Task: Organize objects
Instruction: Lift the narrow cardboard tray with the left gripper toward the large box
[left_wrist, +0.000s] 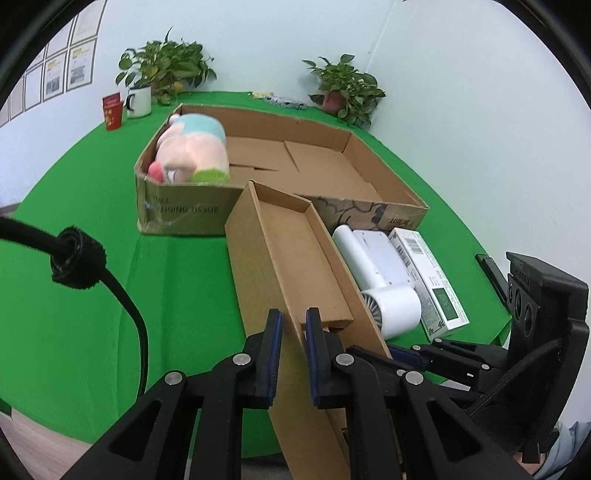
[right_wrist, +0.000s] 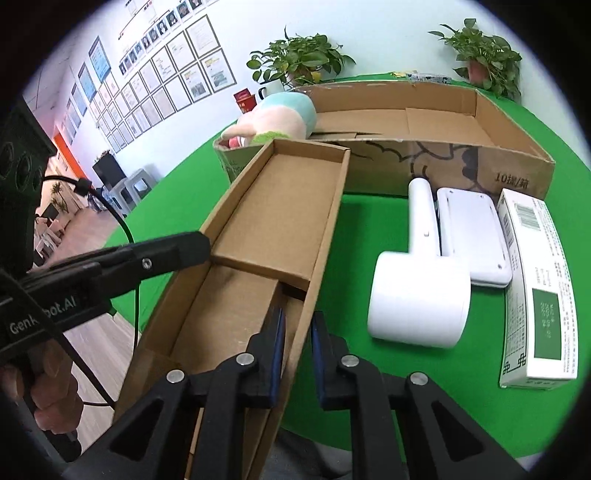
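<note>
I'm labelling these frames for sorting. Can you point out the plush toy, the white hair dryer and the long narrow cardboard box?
plush toy (left_wrist: 192, 149): left wrist view, pink body.
white hair dryer (right_wrist: 419, 295): right wrist view, round barrel.
long narrow cardboard box (right_wrist: 284, 206): right wrist view, inner floor.

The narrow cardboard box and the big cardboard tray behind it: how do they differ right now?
The narrow cardboard box is long and slim; the big cardboard tray is much wider. The narrow cardboard box is gripped on its side walls by the left claw and right claw; the tray rests on the green cloth. The tray holds a plush toy; the box holds only a cardboard insert. Both are open-topped brown cardboard.
</note>
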